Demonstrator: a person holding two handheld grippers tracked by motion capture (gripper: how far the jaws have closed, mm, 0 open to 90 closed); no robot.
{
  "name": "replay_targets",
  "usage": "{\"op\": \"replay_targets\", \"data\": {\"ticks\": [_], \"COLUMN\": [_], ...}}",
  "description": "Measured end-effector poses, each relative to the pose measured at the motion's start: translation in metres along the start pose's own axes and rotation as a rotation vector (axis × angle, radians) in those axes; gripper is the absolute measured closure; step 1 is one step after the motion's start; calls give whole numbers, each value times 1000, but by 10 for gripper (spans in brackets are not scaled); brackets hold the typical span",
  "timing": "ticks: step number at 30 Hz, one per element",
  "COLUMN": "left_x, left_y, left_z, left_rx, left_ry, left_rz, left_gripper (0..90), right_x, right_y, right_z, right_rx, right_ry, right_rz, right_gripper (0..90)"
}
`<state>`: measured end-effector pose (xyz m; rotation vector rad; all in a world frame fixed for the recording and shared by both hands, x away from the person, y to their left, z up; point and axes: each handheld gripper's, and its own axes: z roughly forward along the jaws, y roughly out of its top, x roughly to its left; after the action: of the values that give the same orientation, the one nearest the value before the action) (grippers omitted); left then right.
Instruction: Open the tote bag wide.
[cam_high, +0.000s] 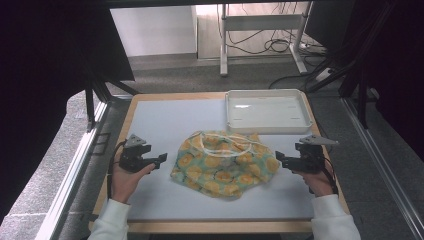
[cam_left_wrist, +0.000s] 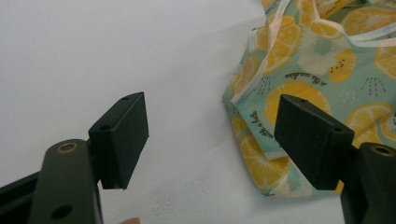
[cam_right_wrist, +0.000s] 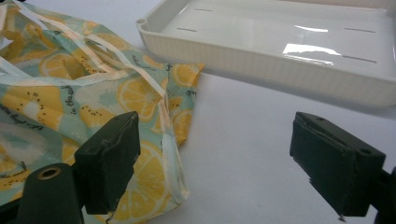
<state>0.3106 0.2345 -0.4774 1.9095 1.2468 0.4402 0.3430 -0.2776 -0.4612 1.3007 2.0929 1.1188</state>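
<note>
Between the two released tools, left (cam_high: 161, 159) and right (cam_high: 278, 157), the crumpled lemon-print cloth bag (cam_high: 224, 162) lies on the surface (cam_high: 160, 120). Pinching only its loose white drawstring (cam_right_wrist: 112, 65) could drag the bag instead of lifting it.

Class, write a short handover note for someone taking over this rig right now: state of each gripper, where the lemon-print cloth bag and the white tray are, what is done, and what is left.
Left gripper: open, holding nothing, just left of the lemon-print cloth bag, not touching it.
Right gripper: open, holding nothing, at the bag's right edge; contact cannot be told.
Bag: crumpled in the middle of the white mat, its pale straps lying loose on top.
White tray: at the far right of the table, nothing in it.
Done: nothing visible yet; the bag is ungripped.
Left: probably grip the bag from both sides, then handle it, perhaps toward the tray.
</note>
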Motion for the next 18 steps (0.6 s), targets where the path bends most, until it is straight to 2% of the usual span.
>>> {"op": "replay_targets", "data": {"ticks": [3,4,6,9,12,13,18], "left_x": [2,4,6,7,5,3,-1], "left_y": [0,1,1,2,4,5,7], "left_z": [-1,-1,-2,-3,-3,-3,-2], "left_rx": [2,4,4,4,4,8,12], "left_ry": [0,1,2,3,3,6,0], "left_rz": [6,5,5,1,12,32,44], "left_gripper": [265,264,264,265,267,267,274], "right_x": [0,0,1,1,1,0,0], "right_y": [1,3,4,3,0,0,1], "right_z": [0,-1,-2,-1,0,-1,1], "right_rx": [2,-15,-22,-18,-4,-1,4], "right_ry": [19,65,63,63,51,47,38], "right_rz": [27,75,83,80,72,71,65], "right_gripper": [163,165,167,169,170,170,171]}}
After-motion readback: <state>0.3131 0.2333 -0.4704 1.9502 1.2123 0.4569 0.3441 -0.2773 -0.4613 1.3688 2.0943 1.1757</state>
